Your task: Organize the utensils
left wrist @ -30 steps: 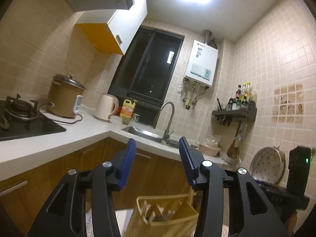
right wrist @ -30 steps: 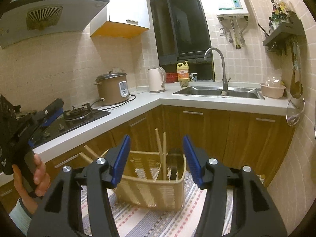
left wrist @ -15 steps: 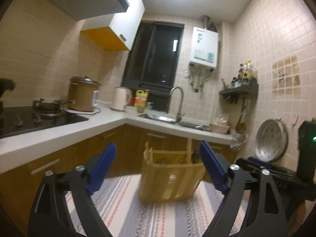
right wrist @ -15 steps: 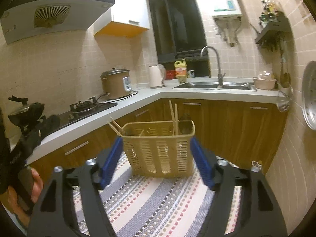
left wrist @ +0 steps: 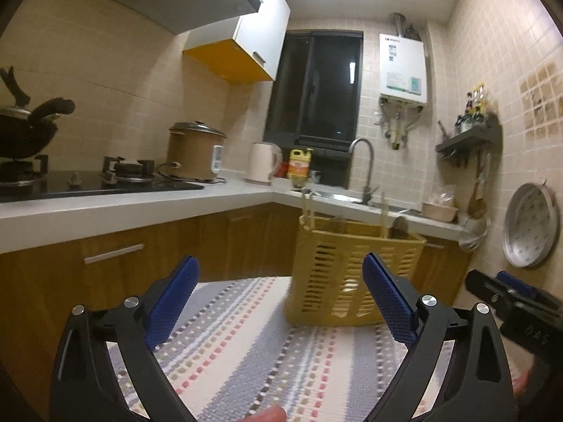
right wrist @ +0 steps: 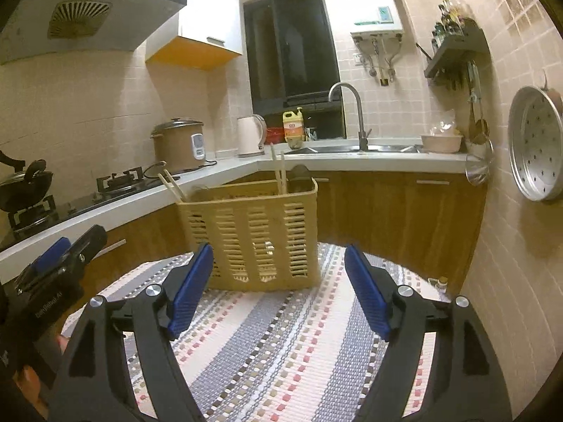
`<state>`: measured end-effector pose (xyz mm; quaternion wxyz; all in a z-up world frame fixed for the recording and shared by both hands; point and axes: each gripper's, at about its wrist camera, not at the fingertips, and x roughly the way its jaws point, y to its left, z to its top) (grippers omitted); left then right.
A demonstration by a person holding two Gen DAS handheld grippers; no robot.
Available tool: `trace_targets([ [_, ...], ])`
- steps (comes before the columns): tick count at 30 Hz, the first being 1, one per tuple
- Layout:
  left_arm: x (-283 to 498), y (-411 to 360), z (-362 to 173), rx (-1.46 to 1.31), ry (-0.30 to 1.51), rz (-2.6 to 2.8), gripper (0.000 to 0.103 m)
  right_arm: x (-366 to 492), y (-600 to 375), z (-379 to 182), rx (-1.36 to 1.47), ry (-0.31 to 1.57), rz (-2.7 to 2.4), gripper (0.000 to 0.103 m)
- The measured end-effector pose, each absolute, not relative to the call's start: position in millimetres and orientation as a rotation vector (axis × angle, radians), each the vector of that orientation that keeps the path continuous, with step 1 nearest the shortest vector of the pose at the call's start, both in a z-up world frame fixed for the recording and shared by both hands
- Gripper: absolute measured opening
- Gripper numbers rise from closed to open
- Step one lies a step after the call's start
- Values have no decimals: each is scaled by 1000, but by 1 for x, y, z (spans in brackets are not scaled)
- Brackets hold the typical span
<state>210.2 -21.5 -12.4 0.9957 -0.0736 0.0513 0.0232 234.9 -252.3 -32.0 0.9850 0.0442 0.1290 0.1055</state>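
Utensils stick out the top of a tan slotted basket (right wrist: 253, 232) that sits on a striped rug (right wrist: 281, 344) on the kitchen floor, in front of the wooden cabinet doors. From the right wrist view we see two pairs of chopsticks (right wrist: 278, 168): one pair upright near the basket's right end, another pair leaning out at its left end. A dark rounded utensil head (right wrist: 299, 176) shows at the right end too; what it is we can't tell. Through the slots, more items sit low inside, too small to name.

Our left tool (left wrist: 279, 295) has its jaws opening, w/ nothing btwn them; its right blue pad overlaps the basket's lower right corner in the left wrist view, but we can't tell any touch. A fingertip shows at the bottom edge of that view.

Our right tool (right wrist: 278, 281) is released, jaws wide, nothing btwn them; the basket stands beyond the tips, apart from the pads.

Each tool shows at the edge of the other's view.

On the counter (right wrist: 352, 165): rice cooker (right wrist: 179, 144), pale kettle (right wrist: 250, 135), yellow bottle (right wrist: 292, 125), sink w/ tap (right wrist: 359, 123), pink bowl (right wrist: 441, 142). A dark pan (left wrist: 24, 130) sits on the gas stove at left.
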Motion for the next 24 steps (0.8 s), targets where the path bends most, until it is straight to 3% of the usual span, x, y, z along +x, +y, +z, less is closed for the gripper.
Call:
trace_targets([
  [24,222,-28,-31,-81,199,26,93,226,-245,-41,-16,204,175,80],
])
